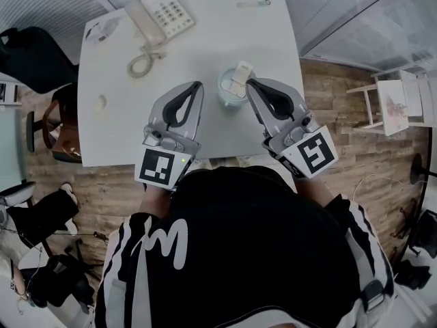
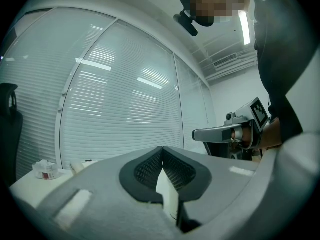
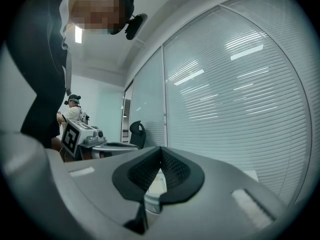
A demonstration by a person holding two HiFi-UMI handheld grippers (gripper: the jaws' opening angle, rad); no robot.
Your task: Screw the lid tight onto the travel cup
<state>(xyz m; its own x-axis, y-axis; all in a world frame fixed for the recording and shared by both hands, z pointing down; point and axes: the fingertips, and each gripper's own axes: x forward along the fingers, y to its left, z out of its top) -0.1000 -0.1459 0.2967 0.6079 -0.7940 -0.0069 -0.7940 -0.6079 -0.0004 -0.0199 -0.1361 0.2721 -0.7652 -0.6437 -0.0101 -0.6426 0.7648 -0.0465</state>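
A pale green travel cup (image 1: 231, 89) with a white flip lid (image 1: 240, 78) stands on the white table (image 1: 218, 39), near its front edge. My right gripper (image 1: 251, 83) is shut, its tip right beside the lid on the cup's right; contact is unclear. My left gripper (image 1: 197, 86) is shut too, with nothing in it, a short way left of the cup. The left gripper view shows its jaws closed (image 2: 162, 151), with a white sliver of the cup (image 2: 166, 191) behind them. In the right gripper view the jaws (image 3: 160, 150) meet, and the cup's lid (image 3: 155, 186) peeks through below.
A white desk phone (image 1: 158, 14) with a coiled cord (image 1: 141, 63) lies at the table's far left. A small wrapper (image 1: 101, 103) lies at the left edge. A dark chair (image 1: 34, 60) stands left of the table and a white stool (image 1: 392, 104) to the right.
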